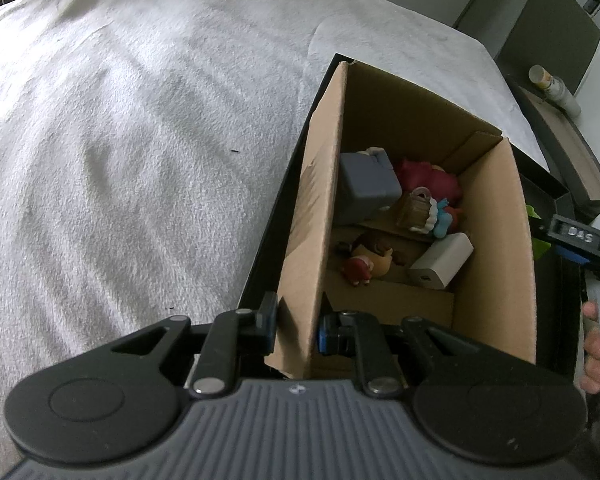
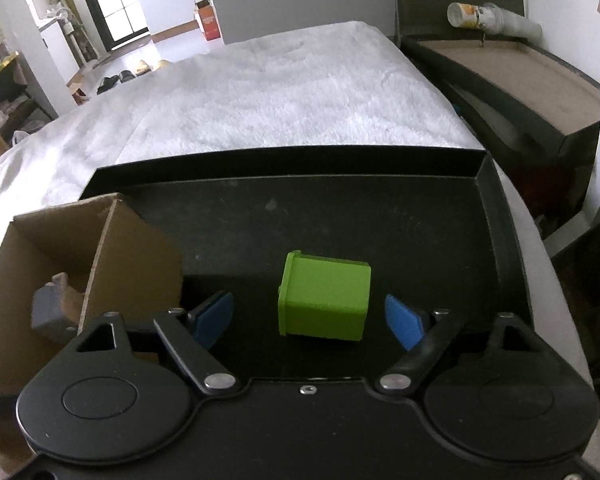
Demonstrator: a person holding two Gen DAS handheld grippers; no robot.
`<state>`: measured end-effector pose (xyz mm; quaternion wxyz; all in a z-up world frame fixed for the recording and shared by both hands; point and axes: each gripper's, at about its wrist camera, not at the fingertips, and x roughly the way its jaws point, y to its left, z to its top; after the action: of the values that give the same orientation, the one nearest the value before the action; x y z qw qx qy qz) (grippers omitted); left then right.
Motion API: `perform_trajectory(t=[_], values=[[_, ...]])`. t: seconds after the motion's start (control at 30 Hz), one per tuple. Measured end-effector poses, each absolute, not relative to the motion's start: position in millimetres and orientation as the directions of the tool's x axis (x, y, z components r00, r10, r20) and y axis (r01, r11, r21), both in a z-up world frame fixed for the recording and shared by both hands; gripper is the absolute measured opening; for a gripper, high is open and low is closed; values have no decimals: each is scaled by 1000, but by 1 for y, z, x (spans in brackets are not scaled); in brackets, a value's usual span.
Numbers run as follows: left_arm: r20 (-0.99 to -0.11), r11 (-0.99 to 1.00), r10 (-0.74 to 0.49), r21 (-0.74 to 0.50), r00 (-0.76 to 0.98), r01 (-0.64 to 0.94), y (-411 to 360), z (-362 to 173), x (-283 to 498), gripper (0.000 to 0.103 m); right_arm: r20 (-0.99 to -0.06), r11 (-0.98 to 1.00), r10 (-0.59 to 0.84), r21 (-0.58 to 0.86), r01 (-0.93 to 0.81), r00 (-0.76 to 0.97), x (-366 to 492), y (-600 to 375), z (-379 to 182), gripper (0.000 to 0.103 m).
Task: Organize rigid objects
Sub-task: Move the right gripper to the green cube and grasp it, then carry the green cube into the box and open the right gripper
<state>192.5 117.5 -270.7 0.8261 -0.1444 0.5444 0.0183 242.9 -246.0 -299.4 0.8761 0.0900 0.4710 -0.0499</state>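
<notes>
My left gripper (image 1: 296,330) is shut on the near left wall of a cardboard box (image 1: 316,216), one blue-padded finger on each side of the wall. Inside the box lie a grey block (image 1: 366,188), a white adapter (image 1: 440,266), a small brown-haired figurine (image 1: 370,260), a red toy (image 1: 432,180) and another small figure (image 1: 424,214). In the right wrist view a green cube (image 2: 324,300) lies on the floor of a black tray (image 2: 380,220). My right gripper (image 2: 310,322) stands open around the cube, its blue pads (image 2: 402,320) apart from the cube's sides.
The cardboard box (image 2: 100,248) stands in the tray's left part, on a white fluffy blanket (image 2: 280,92). A dark bench (image 2: 520,76) with a stack of paper cups (image 2: 496,18) runs along the right. A person's hand (image 1: 598,344) shows at the right edge of the left wrist view.
</notes>
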Motion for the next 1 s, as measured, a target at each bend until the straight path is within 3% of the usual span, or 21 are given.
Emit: perform_trajectory(t=[0.1,0.2,1.0], values=[[-905,958,-127,-218,407,-184,117,-272,193,18,-850,979,-8,100,176,527,248,-246,-308,77],[-905,958,-126,-217,407,-186,117,-272,193,18,-866,981,-10,88,174,500,252,-248,-313,49],[-904,963,-116,-204,412,-177,114,-270,193,18,-837,980,38,139,145,546,206,-248,-256,49]])
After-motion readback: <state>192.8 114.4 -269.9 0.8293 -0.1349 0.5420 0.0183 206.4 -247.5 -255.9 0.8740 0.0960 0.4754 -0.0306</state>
